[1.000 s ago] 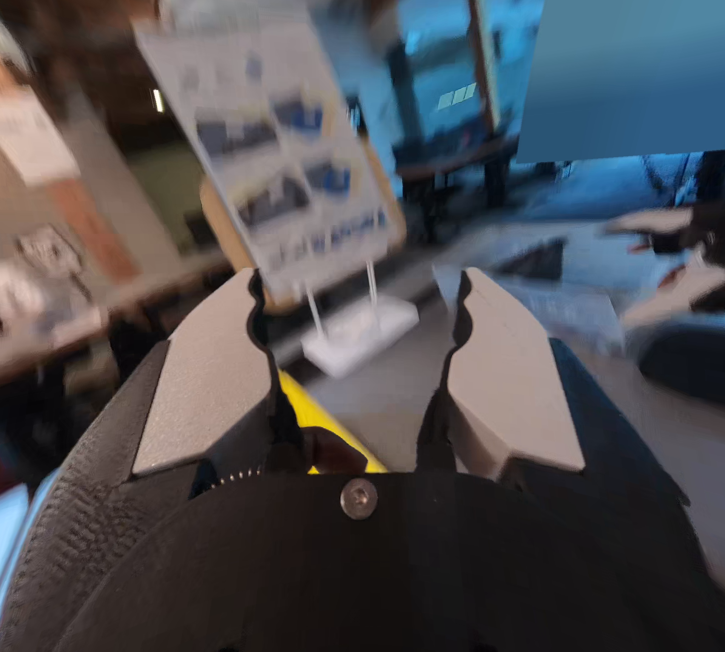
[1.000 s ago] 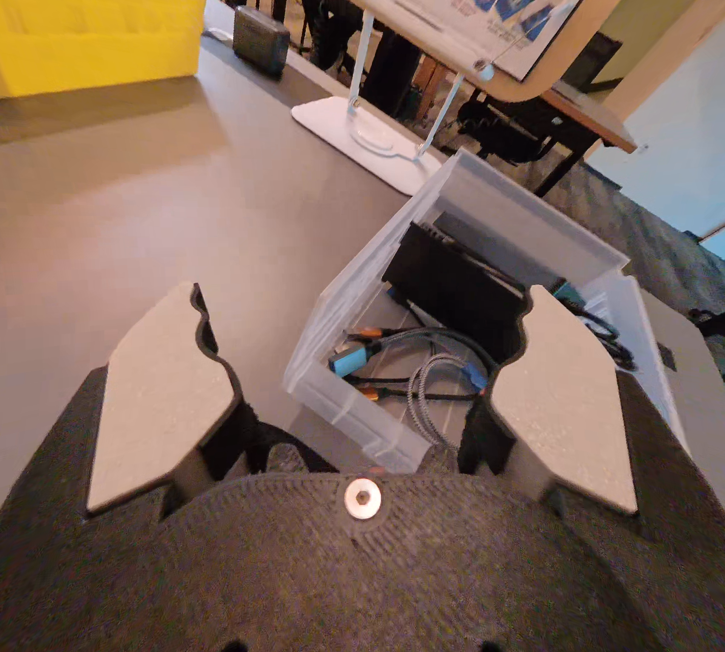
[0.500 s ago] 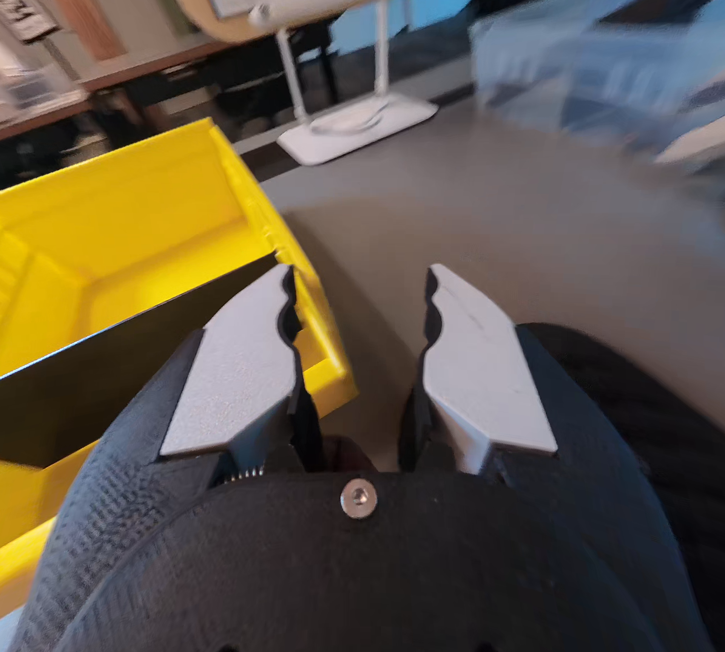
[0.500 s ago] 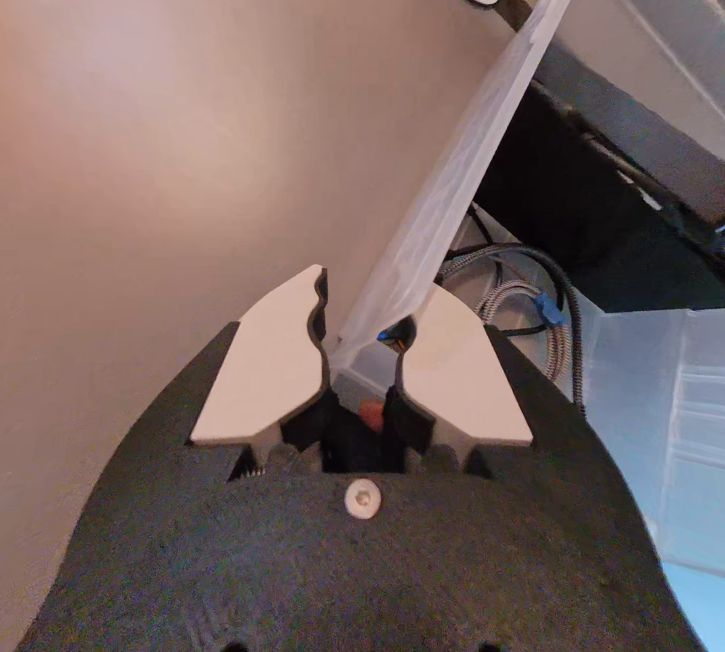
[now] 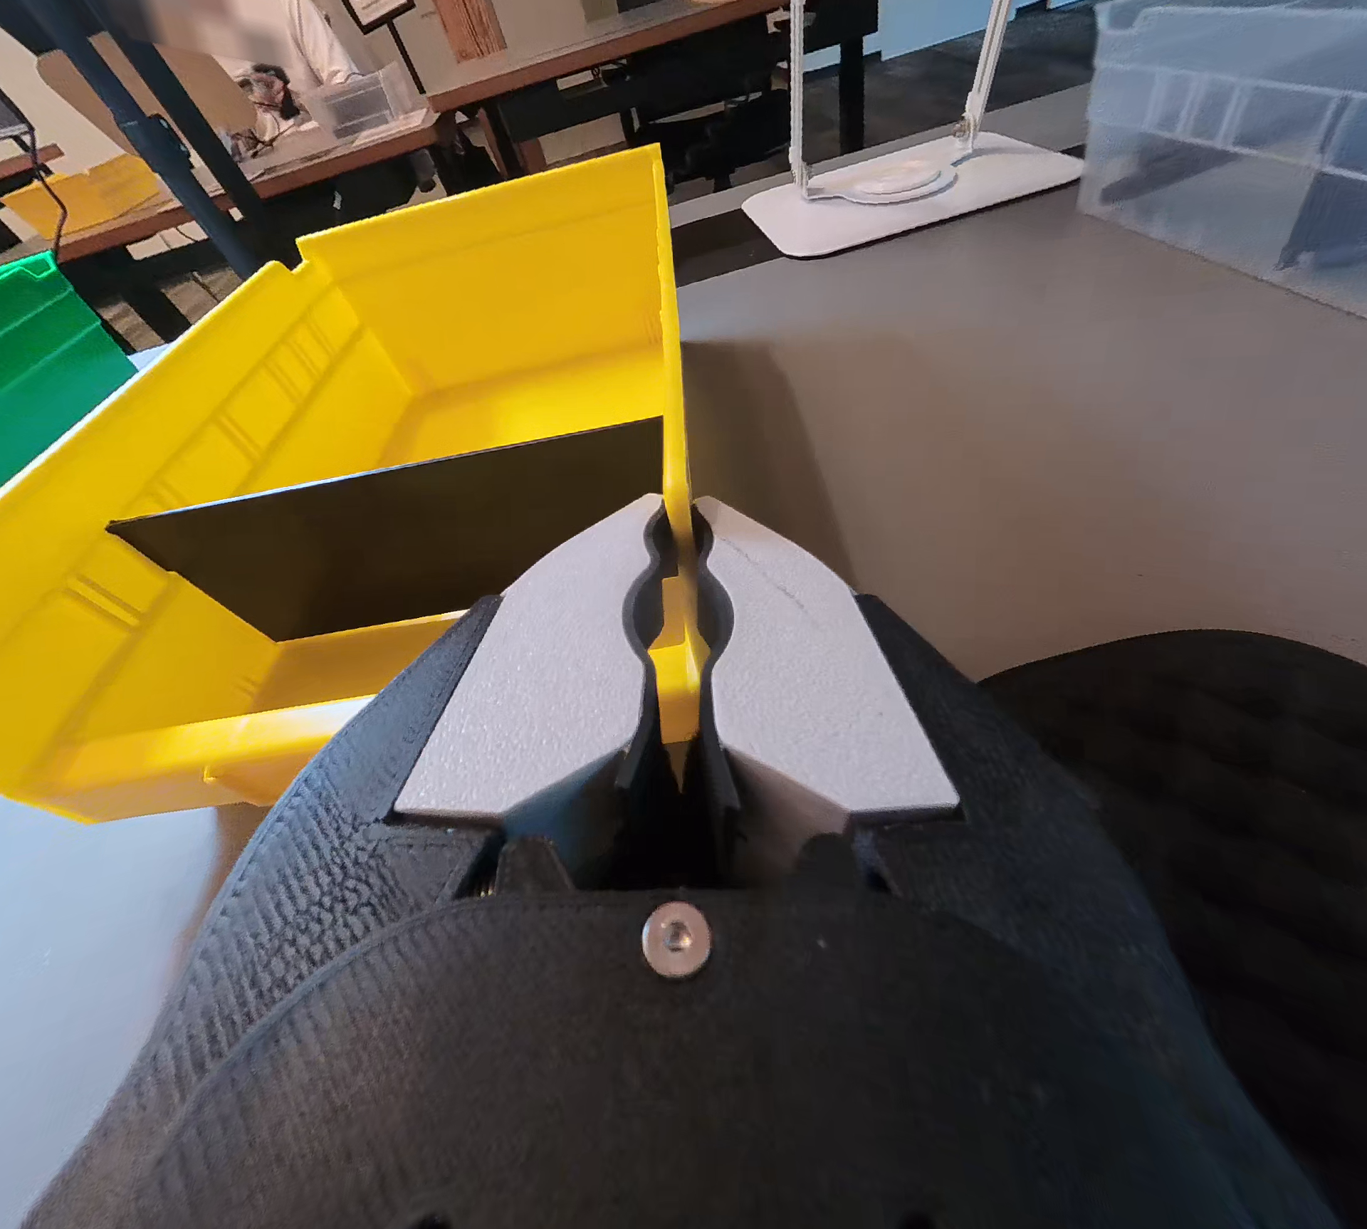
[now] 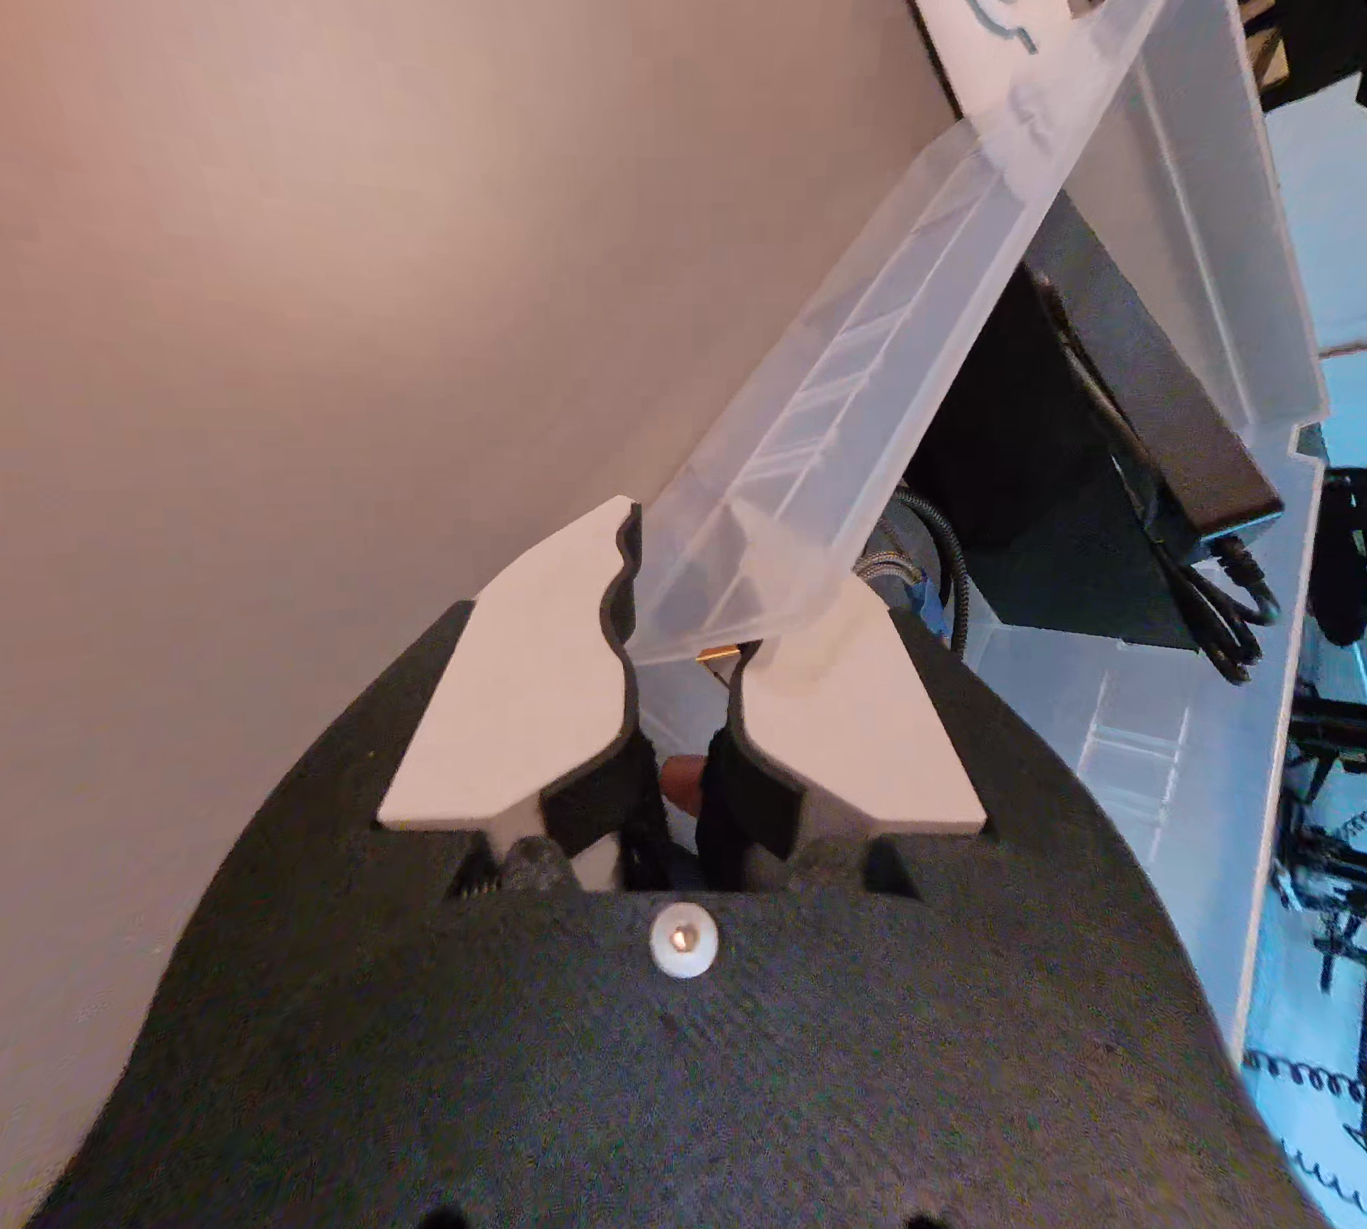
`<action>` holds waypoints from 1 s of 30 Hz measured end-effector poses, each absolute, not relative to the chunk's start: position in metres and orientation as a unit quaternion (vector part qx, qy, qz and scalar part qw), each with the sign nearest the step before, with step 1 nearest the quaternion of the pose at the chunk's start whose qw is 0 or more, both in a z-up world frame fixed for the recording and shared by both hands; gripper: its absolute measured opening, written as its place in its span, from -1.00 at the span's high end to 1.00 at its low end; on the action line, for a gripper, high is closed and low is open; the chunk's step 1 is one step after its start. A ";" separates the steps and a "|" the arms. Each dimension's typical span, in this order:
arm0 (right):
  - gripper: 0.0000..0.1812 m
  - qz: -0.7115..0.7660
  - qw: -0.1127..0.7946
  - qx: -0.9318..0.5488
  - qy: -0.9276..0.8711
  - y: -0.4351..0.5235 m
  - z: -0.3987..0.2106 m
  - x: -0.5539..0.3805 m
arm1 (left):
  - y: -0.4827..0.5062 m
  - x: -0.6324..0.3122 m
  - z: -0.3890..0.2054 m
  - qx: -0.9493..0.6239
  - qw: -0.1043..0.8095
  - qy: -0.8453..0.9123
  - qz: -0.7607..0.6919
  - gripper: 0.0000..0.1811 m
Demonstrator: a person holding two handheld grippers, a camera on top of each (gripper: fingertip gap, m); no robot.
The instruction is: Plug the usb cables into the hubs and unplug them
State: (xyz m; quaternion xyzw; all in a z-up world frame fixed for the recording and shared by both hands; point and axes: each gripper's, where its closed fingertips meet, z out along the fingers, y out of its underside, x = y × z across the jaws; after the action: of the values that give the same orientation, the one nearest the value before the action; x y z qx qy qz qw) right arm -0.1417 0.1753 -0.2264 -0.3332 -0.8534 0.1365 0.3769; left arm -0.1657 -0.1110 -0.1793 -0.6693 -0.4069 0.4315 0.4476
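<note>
Both tools have closed since half a second ago: left tool now pinches the right wall of the yellow plastic bin, right tool pinches the near corner wall of the clear plastic box. Braided usb cables and black hub lie inside, right of the right tool. Likely setup step: drag containers across the grey desk, then reach for a plug. Cable ends hidden behind the wall.

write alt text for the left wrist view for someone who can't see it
The left gripper is shut on the right side wall of an open yellow bin with a black divider, on a grey table. Behind stand a white stand and a clear plastic box.
</note>
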 end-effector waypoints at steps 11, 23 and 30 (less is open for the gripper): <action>0.80 0.207 0.358 -0.208 -0.886 0.087 -0.225 -0.135 | -0.139 -0.163 -0.177 -0.644 0.404 -0.435 0.483 0.94; 0.80 0.273 0.321 -0.128 -0.898 0.011 -0.224 -0.132 | -0.166 -0.156 -0.176 -0.625 0.336 -0.455 0.538 0.94; 0.80 0.302 0.302 -0.099 -0.899 -0.013 -0.224 -0.132 | -0.133 -0.150 -0.171 -0.651 0.441 -0.438 0.437 0.54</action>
State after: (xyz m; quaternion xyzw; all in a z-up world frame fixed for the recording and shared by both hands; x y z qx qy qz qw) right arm -0.1322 -0.0126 -0.2240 -0.0993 -0.8987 0.3020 0.3022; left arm -0.1505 -0.1330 -0.1708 -0.6508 -0.4377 0.4368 0.4406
